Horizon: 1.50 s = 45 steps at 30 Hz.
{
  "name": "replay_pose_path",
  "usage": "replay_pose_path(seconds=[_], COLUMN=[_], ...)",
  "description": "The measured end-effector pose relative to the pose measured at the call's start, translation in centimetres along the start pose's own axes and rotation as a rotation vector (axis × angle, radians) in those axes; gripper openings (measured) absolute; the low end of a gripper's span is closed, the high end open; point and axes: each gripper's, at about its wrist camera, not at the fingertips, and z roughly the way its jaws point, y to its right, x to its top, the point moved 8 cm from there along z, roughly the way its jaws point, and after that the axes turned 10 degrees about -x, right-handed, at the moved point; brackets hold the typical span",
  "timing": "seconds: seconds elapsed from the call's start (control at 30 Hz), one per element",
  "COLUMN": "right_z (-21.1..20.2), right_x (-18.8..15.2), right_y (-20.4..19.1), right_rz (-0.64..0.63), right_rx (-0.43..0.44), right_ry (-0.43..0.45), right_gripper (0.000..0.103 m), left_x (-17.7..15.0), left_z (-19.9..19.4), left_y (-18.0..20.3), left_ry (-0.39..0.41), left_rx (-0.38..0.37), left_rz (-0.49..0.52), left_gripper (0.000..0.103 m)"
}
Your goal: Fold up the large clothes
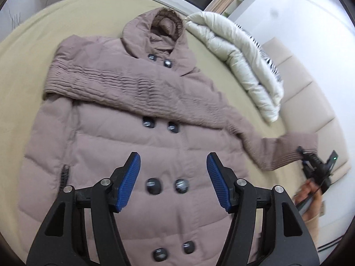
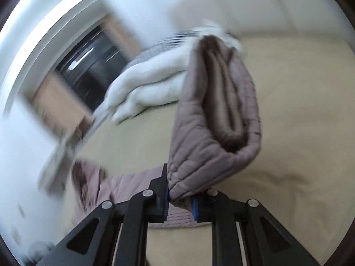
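A mauve hooded puffer coat [image 1: 124,137] lies face up on the beige bed, hood far, hem near. One sleeve [image 1: 124,84] lies folded across the chest. My left gripper [image 1: 173,168] is open and empty, hovering over the coat's lower front buttons. My right gripper [image 1: 310,157] is at the right and is shut on the cuff of the other sleeve [image 1: 286,153], holding it out to the side. In the right wrist view the gripper [image 2: 180,201] pinches the cuff [image 2: 213,133], which stands up in front of the camera.
A folded white duvet [image 1: 244,64] lies at the far right of the bed [image 1: 26,51], with a striped fabric behind it. A cream padded headboard [image 1: 310,110] runs along the right. The duvet also shows in the right wrist view [image 2: 150,88]. A dark window is beyond.
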Motion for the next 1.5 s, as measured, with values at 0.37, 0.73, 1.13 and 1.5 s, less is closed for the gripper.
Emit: replay_pose_path(seconds=[0.37, 0.73, 1.13, 1.5], right_z=[0.0, -1.3, -3.5, 2.0], right_x=[-16.0, -23.9, -24.7, -14.9], right_y=[-25.6, -30.1, -30.6, -17.4], right_rz=[-0.809, -1.133, -1.083, -0.323], right_rx=[0.044, 0.063, 0.166, 0.180], right_ry=[0.051, 0.133, 0.158, -0.216], right_gripper=[0.017, 0.017, 0.086, 0.073], left_x=[3.4, 6.2, 7.1, 19.1], left_z=[-0.2, 1.5, 4.7, 0.3], left_y=[-2.3, -3.1, -5.5, -13.0], left_ry=[0.039, -0.051, -0.142, 0.034], left_rx=[-0.269, -0.357, -0.307, 0.059], left_rz=[-0.302, -0.401, -0.430, -0.214], left_gripper=[0.087, 0.096, 0.019, 0.018])
